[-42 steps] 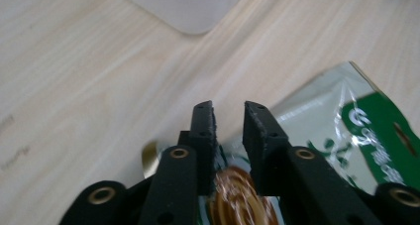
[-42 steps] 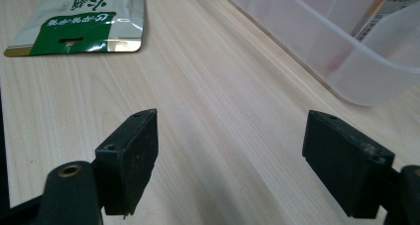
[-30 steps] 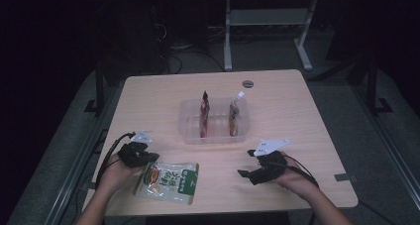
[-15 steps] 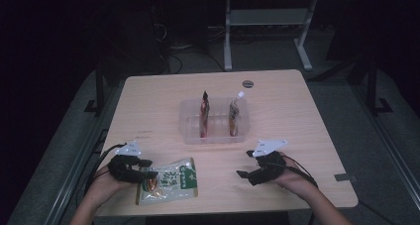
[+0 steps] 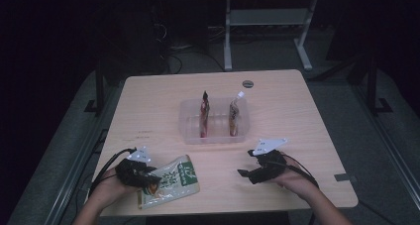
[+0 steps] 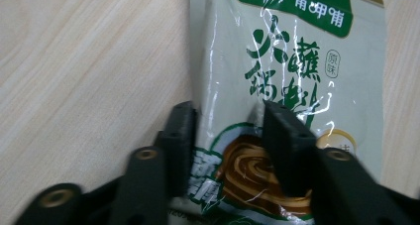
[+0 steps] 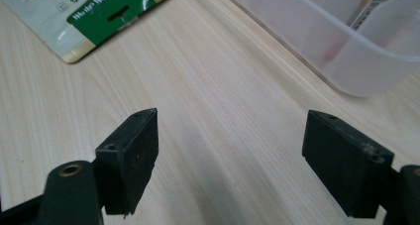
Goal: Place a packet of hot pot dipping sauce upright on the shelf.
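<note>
Lying flat on the counter (image 5: pixel 148 101) near its front-left edge, the green-and-cream sauce pouch (image 5: pixel 169 180) carries large green Chinese characters down its face; the white ones on its green top band are cut off at the edge of the left gripper view, and a small round seal beside the large ones is too small to read. A swirl of brown sauce is printed at its lower end. The left tool (image 6: pixel 229 131) sits over that lower end, jaws straddling the pouch's left edge, one pad on bare wood and the other over the printed swirl; they have just been closing, part-way apart, and no squeeze on the foil shows. Beyond the pouch, mid-counter, a clear plastic tub (image 5: pixel 190 117) holds two upright sachets whose print is unreadable. Right of the pouch, well apart, the right tool (image 7: pixel 230 150) rests with jaws wide and nothing between them.
</note>
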